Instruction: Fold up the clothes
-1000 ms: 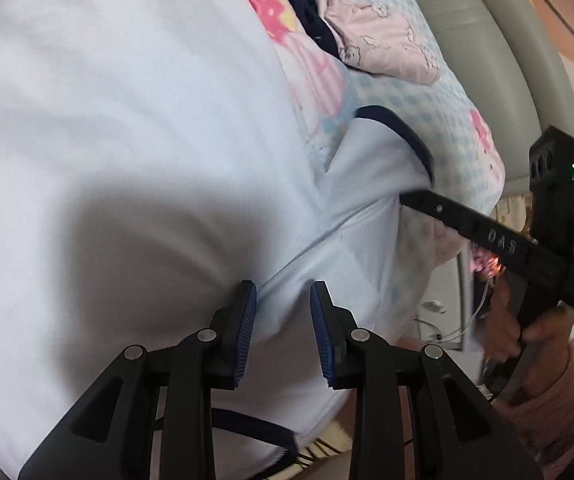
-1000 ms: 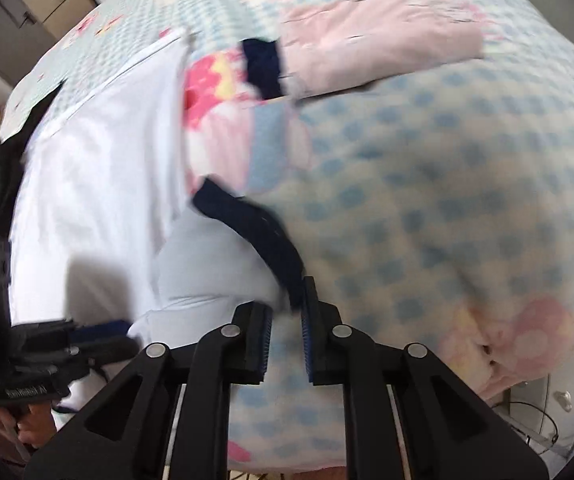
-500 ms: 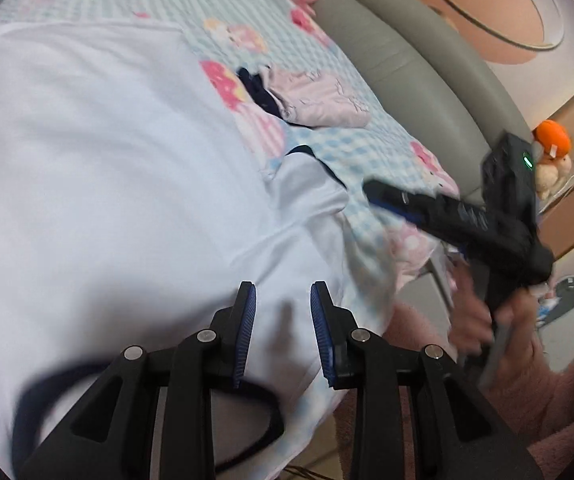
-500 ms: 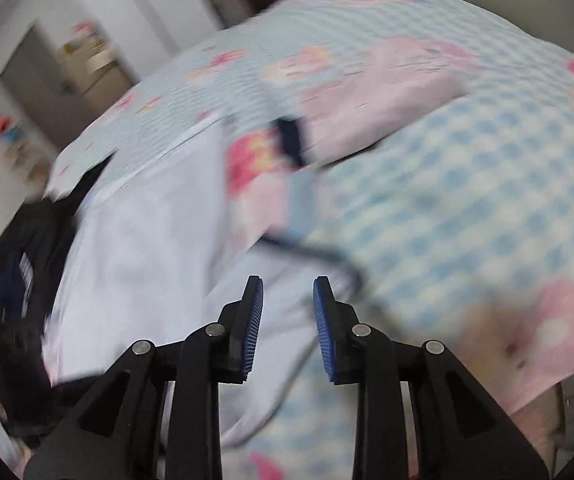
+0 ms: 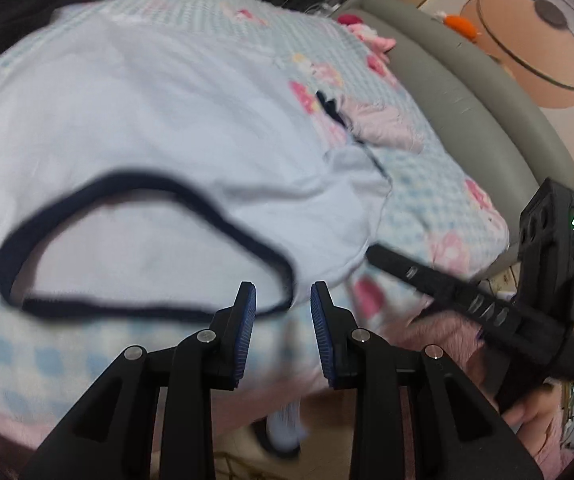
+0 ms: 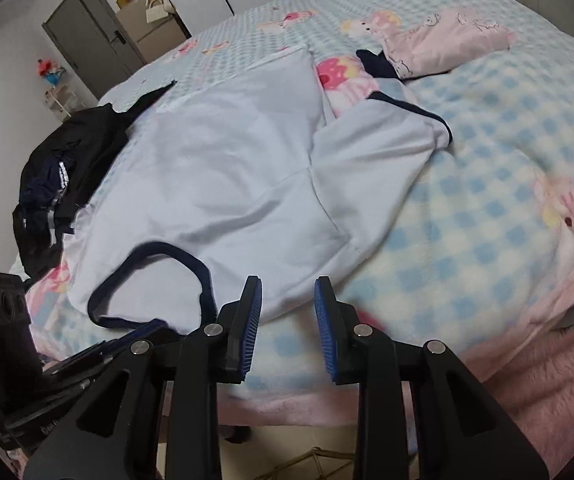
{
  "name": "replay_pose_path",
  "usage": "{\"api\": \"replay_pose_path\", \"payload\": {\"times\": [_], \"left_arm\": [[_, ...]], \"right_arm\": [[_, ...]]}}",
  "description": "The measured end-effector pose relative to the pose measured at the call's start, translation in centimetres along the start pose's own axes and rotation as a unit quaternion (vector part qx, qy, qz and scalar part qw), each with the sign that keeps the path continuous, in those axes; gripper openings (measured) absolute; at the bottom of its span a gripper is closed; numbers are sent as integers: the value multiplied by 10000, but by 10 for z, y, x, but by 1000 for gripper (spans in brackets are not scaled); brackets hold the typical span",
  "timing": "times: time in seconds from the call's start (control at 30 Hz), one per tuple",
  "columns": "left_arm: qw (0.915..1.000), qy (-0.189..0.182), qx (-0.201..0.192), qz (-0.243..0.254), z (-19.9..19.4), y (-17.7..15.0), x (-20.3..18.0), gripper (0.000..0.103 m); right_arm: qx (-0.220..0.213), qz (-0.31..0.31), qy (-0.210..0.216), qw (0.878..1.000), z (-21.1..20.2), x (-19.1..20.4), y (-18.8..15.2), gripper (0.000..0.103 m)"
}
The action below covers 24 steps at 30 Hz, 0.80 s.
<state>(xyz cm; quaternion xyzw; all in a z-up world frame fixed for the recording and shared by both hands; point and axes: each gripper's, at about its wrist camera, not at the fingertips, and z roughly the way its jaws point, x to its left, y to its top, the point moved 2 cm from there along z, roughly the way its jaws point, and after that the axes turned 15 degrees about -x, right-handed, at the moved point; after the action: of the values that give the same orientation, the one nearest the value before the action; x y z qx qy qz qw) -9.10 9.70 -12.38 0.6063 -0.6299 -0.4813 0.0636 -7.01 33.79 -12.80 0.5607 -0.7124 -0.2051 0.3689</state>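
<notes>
Now white shirt flat on checked blanket, left tongs and right tongs parted, empty.

No legible text, seemingly.

You saw a pale white cotton T-shirt trimmed in navy, a blue-and-white checked fleece blanket with pink cartoon prints, a folded pink printed garment, and a crumpled black garment.
</notes>
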Motion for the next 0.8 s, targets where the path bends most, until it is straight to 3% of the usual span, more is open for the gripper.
{"api": "replay_pose_path", "payload": {"times": [0.1,0.2,0.3,0.37,0.47,0.53,0.6,0.67,0.77,0.8], "left_arm": [[9992,203,310,179,29,2,-7,31],[9992,127,373,31,32,-7,-6,31],[9991,19,398,-154,32,-18,-5,29],[9987,-54,415,-277,32,-25,-4,29],[9977,-211,347,-536,29,-25,-1,29],[9959,-271,321,-800,32,-20,4,34],[9945,-253,356,-953,40,-16,8,34],[9940,-301,427,-956,48,-15,8,33],[9959,-358,489,-670,53,-17,-1,30],[9968,-319,482,-550,53,-18,-4,20]], "right_arm": [[-129,88,-173,9997,-13,-7,9,27],[-425,127,-212,9988,-34,-23,3,28],[-116,654,-167,9977,-30,-52,-14,28],[-122,1103,160,9937,-32,-64,-10,31],[-257,1170,166,9927,-34,-70,3,41],[-177,1493,469,9875,-27,-73,10,43],[-160,1637,696,9839,-20,-74,15,54],[-181,1533,602,9862,-10,-75,16,59],[-30,1396,495,9890,6,-80,13,59],[12,1339,491,9898,10,-79,13,48]]}}
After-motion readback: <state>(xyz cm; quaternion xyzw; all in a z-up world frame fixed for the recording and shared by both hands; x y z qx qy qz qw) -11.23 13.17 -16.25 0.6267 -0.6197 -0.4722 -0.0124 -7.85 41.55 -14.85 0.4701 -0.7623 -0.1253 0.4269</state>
